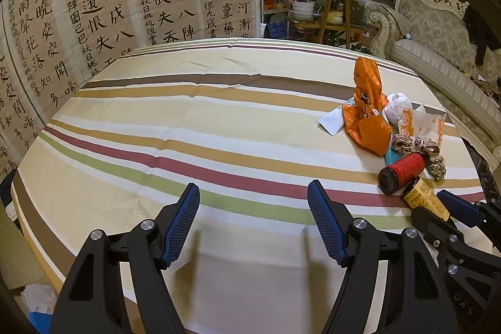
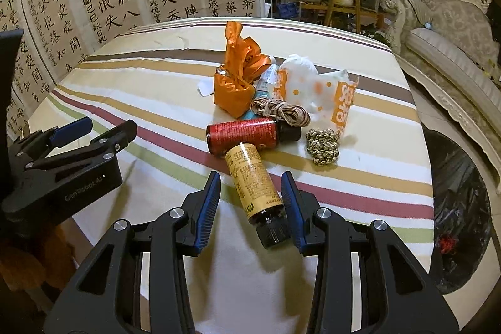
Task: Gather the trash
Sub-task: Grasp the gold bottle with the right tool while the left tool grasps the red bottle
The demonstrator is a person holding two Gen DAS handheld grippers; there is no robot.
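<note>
A striped cloth-covered tabletop point(image 2: 131, 102) carries a heap of litter that looks largely uncollected: a crumpled orange plastic bag point(image 2: 238, 74), a white-and-orange dotted paper wrapper point(image 2: 322, 93), a coil of tan twine point(image 2: 281, 111), a knot of yellow-green braided cord point(image 2: 322, 146), a red-labelled dark bottle point(image 2: 244, 136) lying on its side and, nearest the camera, a yellow-labelled brown bottle with a black cap point(image 2: 253, 183), also on its side. Off the table's right edge stands a bin lined with a black plastic bag point(image 2: 460, 208); something red shows inside it, though what it is cannot be made out. By that reading the job is at an early stage, with nearly the whole pile left to clear.

The right hand-held gripper point(image 2: 250, 180) tilts down toward the tabletop, its blue-padded fingers straddling the yellow-labelled bottle. The right pad appears to touch the bottle near its shoulder; a clear gap remains at the left pad, so the bottle is bracketed but not yet clamped, resting on the cloth.

The left hand-held gripper point(image 1: 253, 193) hovers at a similar downward slant over bare striped cloth to the left of the pile, its jaws spread wide with nothing between them.
</note>
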